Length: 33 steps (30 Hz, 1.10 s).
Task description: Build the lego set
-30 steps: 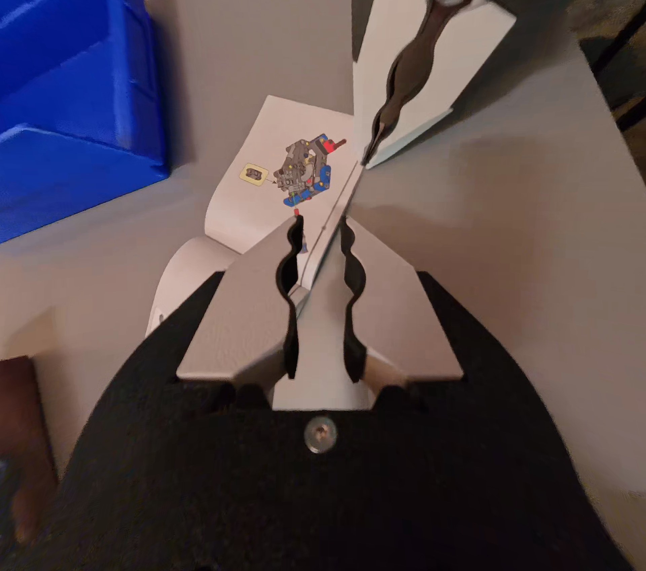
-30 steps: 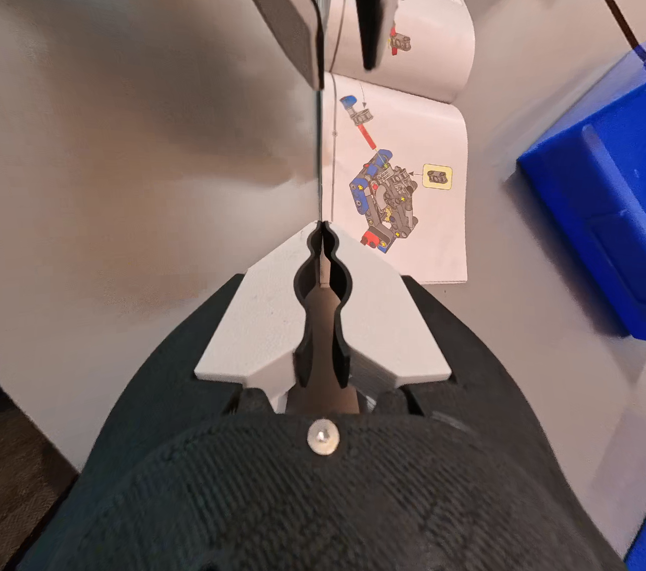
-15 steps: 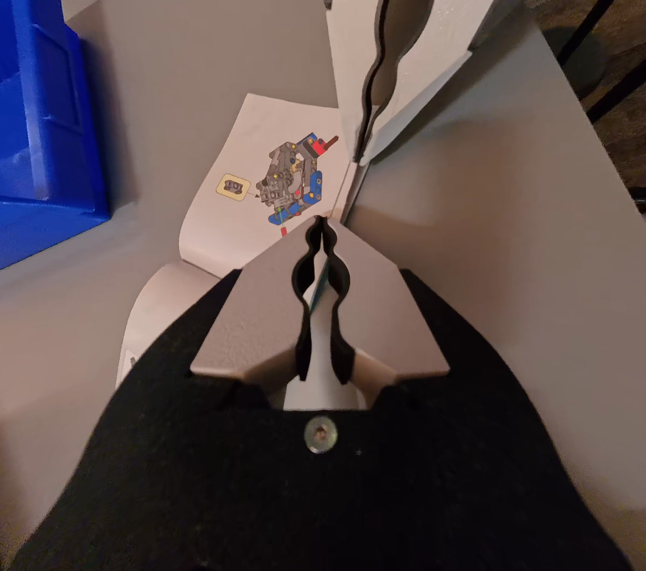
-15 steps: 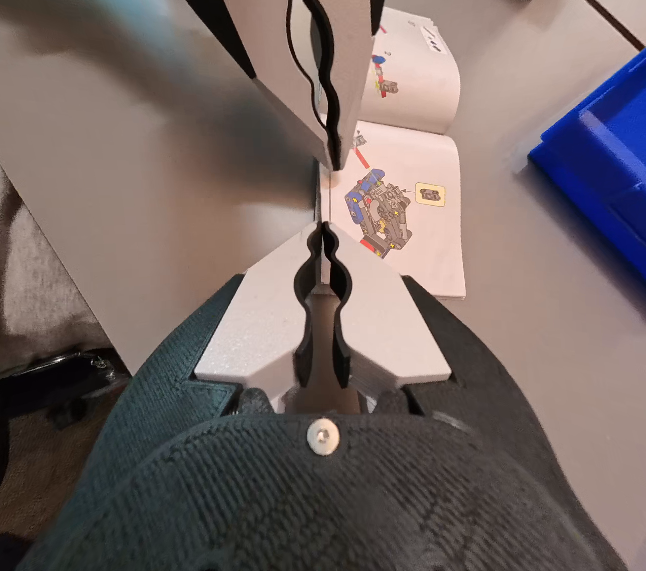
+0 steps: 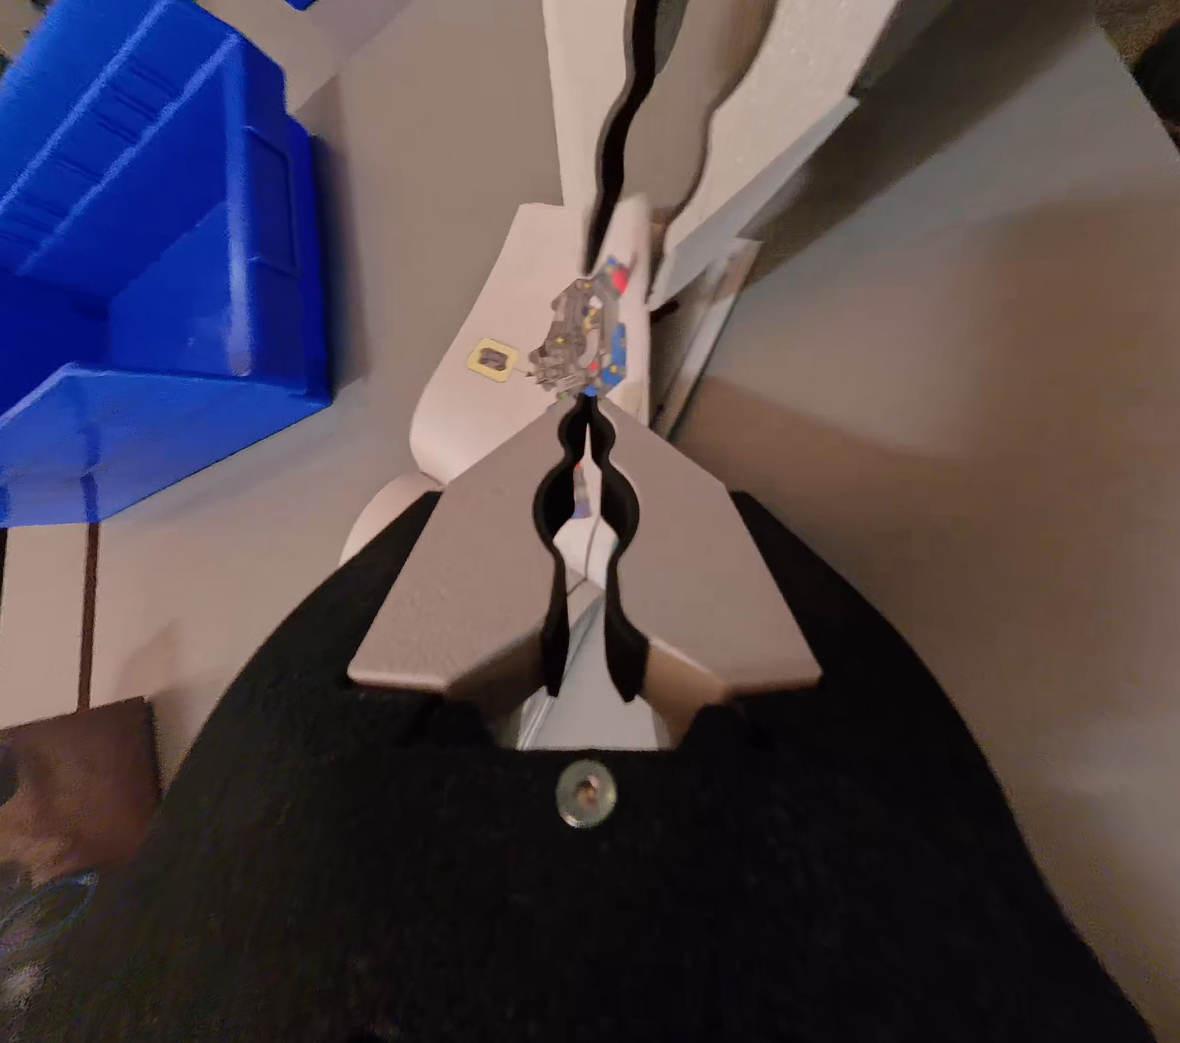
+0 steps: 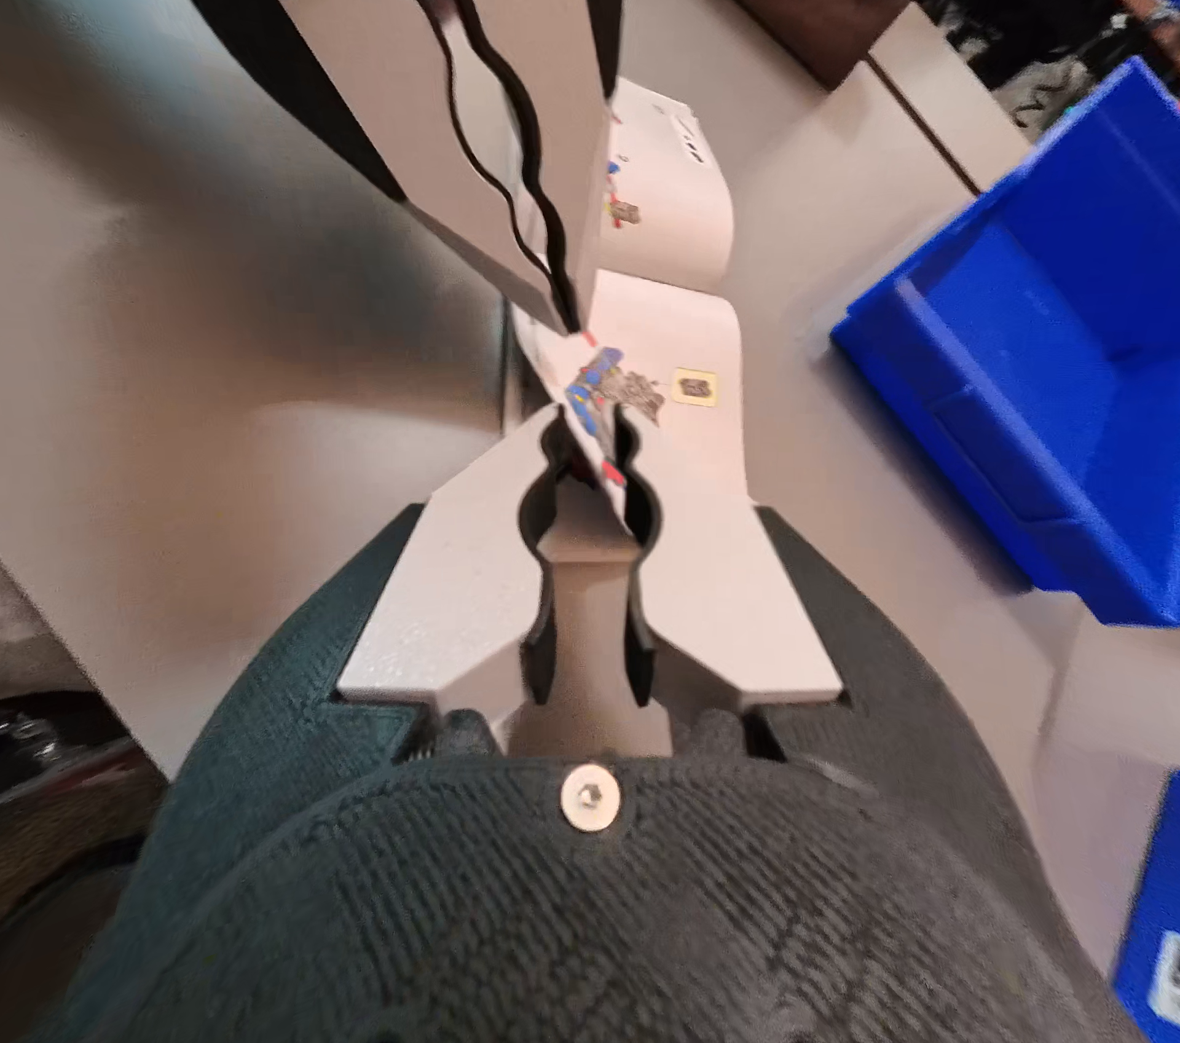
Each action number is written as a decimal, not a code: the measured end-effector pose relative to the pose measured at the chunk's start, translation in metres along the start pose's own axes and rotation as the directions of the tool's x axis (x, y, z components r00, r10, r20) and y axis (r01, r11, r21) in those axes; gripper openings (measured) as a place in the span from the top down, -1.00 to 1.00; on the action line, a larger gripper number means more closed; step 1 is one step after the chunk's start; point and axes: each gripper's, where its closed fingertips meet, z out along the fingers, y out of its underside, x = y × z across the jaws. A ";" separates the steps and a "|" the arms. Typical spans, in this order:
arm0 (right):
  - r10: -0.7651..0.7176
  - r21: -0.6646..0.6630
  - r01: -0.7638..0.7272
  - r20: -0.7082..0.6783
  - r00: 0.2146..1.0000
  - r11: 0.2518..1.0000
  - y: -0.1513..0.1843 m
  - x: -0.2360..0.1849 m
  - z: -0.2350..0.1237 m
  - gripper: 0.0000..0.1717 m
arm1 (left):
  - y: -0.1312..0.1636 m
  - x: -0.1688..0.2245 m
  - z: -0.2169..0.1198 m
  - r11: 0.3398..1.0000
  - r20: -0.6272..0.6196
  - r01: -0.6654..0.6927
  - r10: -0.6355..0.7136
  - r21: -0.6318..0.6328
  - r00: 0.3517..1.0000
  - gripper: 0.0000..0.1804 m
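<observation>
Instruction booklet page (image 6: pixel 677 374), centre frame above the grey table (image 6: pixel 223 374): thin, limp paper, tear-prone; best held at its edge. Left gripper (image 5: pixel 584 406) is clamped on that page. Right gripper (image 6: pixel 590 425) stands parted, page between unpressed fingers.

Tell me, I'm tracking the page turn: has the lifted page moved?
Yes: the lifted page has tipped from edge-on toward the blue bin, right wrist view.

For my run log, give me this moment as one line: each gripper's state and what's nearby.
left gripper: shut on booklet page | right gripper: open, page edge between fingers | blue bin beside booklet | surface: grey table
</observation>
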 end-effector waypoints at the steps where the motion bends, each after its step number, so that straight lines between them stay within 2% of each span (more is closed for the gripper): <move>1: 0.008 -0.011 -0.009 -0.040 0.999 1.000 0.003 0.006 -0.002 0.74 | 0.000 -0.004 -0.002 1.000 0.019 0.017 -0.017 0.002 1.000 1.00; 3: 0.036 -0.025 -0.039 -0.091 0.995 0.999 0.009 0.016 -0.005 0.70 | -0.003 -0.013 -0.007 0.997 0.053 0.067 -0.069 0.041 0.996 1.00; 4: 0.051 -0.013 -0.052 -0.095 0.994 0.999 0.009 0.017 -0.006 0.77 | -0.004 -0.013 -0.009 0.994 0.037 0.095 -0.097 0.063 0.995 1.00; 5: 0.059 0.012 -0.058 -0.087 0.994 0.998 0.006 0.017 -0.006 0.85 | -0.005 -0.008 -0.009 0.991 -0.006 0.117 -0.116 0.073 0.993 1.00; 7: 0.064 0.042 -0.062 -0.055 0.996 0.997 0.004 0.012 -0.001 0.87 | -0.006 0.003 -0.007 0.990 -0.085 0.124 -0.118 0.070 0.989 1.00; 9: 0.074 -0.038 -0.074 0.007 0.997 0.997 0.018 0.001 0.004 0.72 | -0.002 0.013 0.000 0.997 -0.134 0.071 -0.067 0.024 0.989 0.79; 12: 0.111 -0.163 -0.099 0.067 0.992 0.982 0.036 -0.011 0.003 0.65 | 0.005 0.016 0.004 1.000 -0.132 0.004 -0.007 -0.024 0.991 0.82; 15: 0.123 -0.154 -0.110 0.081 0.989 0.982 0.035 -0.014 0.007 0.64 | 0.007 0.023 0.005 0.999 -0.166 0.017 -0.021 -0.028 0.986 0.82; 21: 0.197 -0.162 -0.171 0.161 0.967 0.972 0.033 -0.027 0.008 0.94 | 0.011 0.026 0.006 0.999 -0.155 0.023 -0.031 -0.049 0.987 0.84; 23: 0.219 -0.156 -0.192 0.178 0.959 0.969 0.032 -0.029 0.008 0.99 | 0.009 0.024 0.007 0.999 -0.144 0.030 -0.036 -0.044 0.989 0.84; 27: 0.211 -0.173 -0.182 0.165 0.964 0.968 0.032 -0.028 0.009 0.97 | 0.006 0.026 0.011 0.998 -0.146 0.033 -0.040 -0.051 0.988 0.81; 31: 0.257 -0.159 -0.231 0.169 0.952 0.960 0.029 -0.027 0.012 0.70 | 0.006 0.024 0.014 0.997 -0.138 0.053 -0.061 -0.064 0.989 0.79; 32: 0.276 -0.159 -0.248 0.181 0.944 0.956 0.029 -0.028 0.012 0.73 | 0.008 0.024 0.015 0.996 -0.134 0.063 -0.072 -0.068 0.988 0.80; 33: 0.288 -0.158 -0.260 0.193 0.938 0.953 0.029 -0.030 0.012 0.85 | 0.009 0.024 0.015 0.995 -0.134 0.074 -0.083 -0.072 0.988 0.80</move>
